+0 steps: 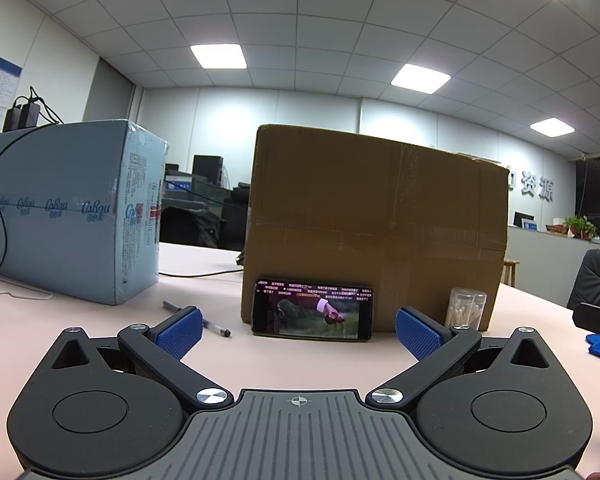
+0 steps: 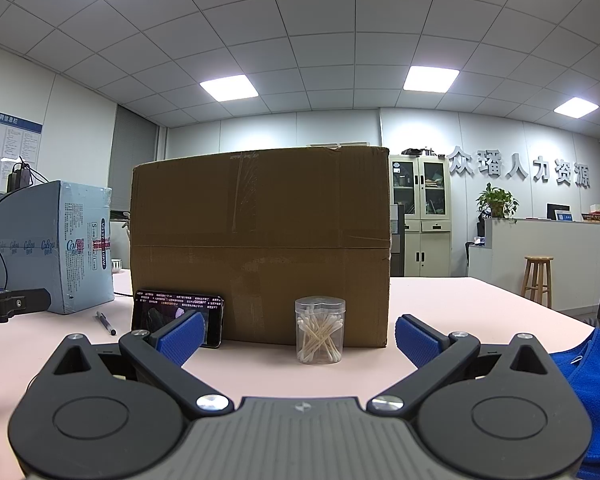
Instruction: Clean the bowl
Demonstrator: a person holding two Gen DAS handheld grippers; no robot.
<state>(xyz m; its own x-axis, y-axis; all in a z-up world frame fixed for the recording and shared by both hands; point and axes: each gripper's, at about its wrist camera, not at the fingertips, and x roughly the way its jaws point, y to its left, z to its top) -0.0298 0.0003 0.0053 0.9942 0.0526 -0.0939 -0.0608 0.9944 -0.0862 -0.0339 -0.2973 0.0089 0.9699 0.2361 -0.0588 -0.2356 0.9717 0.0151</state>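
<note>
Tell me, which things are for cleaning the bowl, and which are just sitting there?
For the job:
- bowl, mostly hidden far back
- blue cloth
- left claw and right claw, both open

Just lying about:
- phone
- pen
- jar of cotton swabs
- cardboard box
- light blue box

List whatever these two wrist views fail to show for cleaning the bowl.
- Bowl: right wrist view shows only a bowl-like sliver between the blue carton and the cardboard box; too small to confirm. Left wrist view shows none.
- Blue cloth: cut off by the right edge in both views.
- Phone: partly hidden by a jaw pad in the right wrist view; text too small.
- Anything behind the cardboard box: hidden.
</note>
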